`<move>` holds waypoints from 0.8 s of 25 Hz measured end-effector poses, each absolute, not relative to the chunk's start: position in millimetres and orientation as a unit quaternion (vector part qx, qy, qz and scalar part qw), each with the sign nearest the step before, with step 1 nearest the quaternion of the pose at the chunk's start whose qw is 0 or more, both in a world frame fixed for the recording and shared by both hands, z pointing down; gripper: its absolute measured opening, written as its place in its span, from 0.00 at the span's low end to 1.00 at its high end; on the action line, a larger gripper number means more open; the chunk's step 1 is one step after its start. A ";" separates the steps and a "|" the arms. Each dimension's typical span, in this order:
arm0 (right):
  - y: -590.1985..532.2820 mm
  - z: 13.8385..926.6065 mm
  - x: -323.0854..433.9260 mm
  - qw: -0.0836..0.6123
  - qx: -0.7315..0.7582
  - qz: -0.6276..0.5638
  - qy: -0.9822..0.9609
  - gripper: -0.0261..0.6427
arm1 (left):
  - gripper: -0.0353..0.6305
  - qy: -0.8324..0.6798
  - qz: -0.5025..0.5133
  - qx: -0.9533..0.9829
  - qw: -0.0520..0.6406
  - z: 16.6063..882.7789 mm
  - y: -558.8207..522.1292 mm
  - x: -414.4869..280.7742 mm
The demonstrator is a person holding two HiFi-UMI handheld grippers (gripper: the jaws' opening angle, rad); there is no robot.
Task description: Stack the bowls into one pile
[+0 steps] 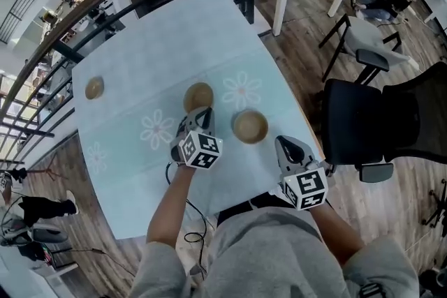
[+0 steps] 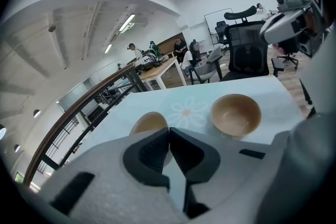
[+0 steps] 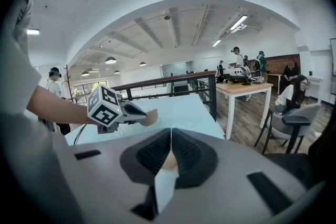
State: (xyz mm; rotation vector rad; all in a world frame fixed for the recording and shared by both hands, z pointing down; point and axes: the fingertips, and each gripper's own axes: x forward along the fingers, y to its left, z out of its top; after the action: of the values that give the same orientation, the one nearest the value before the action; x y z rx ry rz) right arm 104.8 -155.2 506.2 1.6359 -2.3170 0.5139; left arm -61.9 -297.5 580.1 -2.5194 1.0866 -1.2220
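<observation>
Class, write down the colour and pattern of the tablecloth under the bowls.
The tablecloth is pale blue-green with large white daisy prints. The head view shows it best.

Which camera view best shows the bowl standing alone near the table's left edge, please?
The head view: the lone bowl shows whole and unobstructed, though small, near the table edge. Neither the left gripper view nor the right gripper view shows it at all.

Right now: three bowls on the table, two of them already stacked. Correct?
No, none are stacked. The head view shows all three standing apart on the table: far-left bowl, middle bowl, right bowl. The count of three is right.
</observation>
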 end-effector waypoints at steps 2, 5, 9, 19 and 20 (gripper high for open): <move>-151.1 504.8 111.0 0.121 0.564 0.178 -0.797 0.08 | 0.09 0.355 -0.403 -0.841 0.064 577.1 -284.7 -50.0; -142.3 503.4 120.5 0.113 0.566 0.178 -0.797 0.08 | 0.09 0.340 -0.404 -0.847 0.067 574.4 -261.6 -28.9; -131.6 507.0 136.5 0.104 0.572 0.180 -0.794 0.08 | 0.09 0.314 -0.404 -0.856 0.073 575.9 -232.0 4.9; -113.5 511.7 153.7 0.084 0.583 0.193 -0.785 0.08 | 0.09 0.263 -0.412 -0.868 0.085 585.9 -183.1 54.5; -111.6 512.9 154.5 0.085 0.583 0.193 -0.784 0.08 | 0.09 0.258 -0.415 -0.868 0.085 588.4 -180.5 56.9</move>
State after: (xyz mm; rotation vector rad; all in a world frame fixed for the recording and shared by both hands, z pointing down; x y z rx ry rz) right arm 154.5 -111.6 512.9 1.7401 -2.3395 0.5767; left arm 56.9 -180.5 588.4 -2.5885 0.7704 -1.2371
